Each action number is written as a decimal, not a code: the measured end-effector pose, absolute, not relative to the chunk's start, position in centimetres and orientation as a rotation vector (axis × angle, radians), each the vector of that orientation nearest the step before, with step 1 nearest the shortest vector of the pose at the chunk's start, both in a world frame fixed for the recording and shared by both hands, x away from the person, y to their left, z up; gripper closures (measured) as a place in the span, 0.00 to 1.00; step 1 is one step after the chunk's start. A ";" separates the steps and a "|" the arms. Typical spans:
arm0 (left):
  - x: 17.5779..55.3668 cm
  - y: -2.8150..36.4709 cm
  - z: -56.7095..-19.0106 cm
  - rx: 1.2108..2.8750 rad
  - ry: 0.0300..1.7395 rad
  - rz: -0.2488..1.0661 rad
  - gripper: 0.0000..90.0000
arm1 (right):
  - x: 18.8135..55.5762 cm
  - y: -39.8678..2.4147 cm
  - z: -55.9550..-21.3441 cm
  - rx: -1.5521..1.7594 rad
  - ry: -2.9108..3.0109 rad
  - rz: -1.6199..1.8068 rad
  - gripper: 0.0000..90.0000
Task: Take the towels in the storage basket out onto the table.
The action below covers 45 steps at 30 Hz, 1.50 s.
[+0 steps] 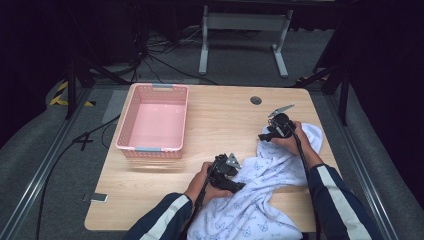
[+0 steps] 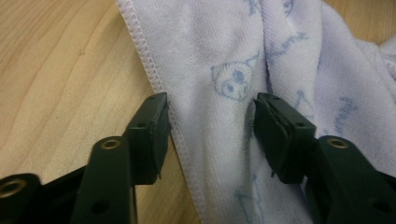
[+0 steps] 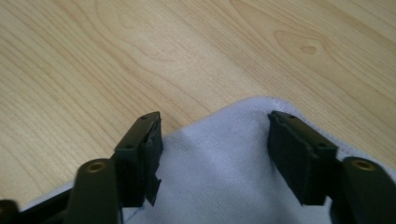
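Observation:
A white towel (image 1: 265, 200) printed with pale blue animal faces lies crumpled on the right front of the wooden table (image 1: 220, 115). My left gripper (image 1: 239, 186) rests at its left side. In the left gripper view the towel's stitched hem (image 2: 154, 70) runs between the open jaws of the left gripper (image 2: 210, 126), whose pads do not press the cloth. My right gripper (image 1: 264, 136) is at the towel's far corner. In the right gripper view that corner (image 3: 219, 172) lies between the spread jaws of the right gripper (image 3: 215, 149), open and not gripping it.
A pink plastic basket (image 1: 152, 149), with nothing in it, stands on the table's left half. A round cable hole (image 1: 256, 100) sits near the far edge. A small grey item (image 1: 98, 197) lies at the front left edge. Bare wood lies between basket and towel.

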<state>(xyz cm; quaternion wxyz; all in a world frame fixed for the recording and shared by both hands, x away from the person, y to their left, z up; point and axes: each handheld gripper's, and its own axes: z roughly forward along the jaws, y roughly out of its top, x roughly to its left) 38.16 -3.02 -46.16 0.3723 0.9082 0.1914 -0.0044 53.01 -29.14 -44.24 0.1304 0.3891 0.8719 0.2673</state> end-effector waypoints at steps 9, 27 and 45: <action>37.0 -1.6 -44.8 2.391 0.417 0.095 0.93 | 51.6 -28.2 -42.2 0.996 2.489 0.846 0.88; 29.2 3.1 -43.7 2.464 0.322 0.031 0.82 | 42.2 -35.4 -39.8 0.897 2.409 1.112 0.84; 42.4 -8.8 -42.4 2.322 0.401 0.072 0.48 | 38.5 -37.4 -44.0 0.867 2.499 0.812 0.70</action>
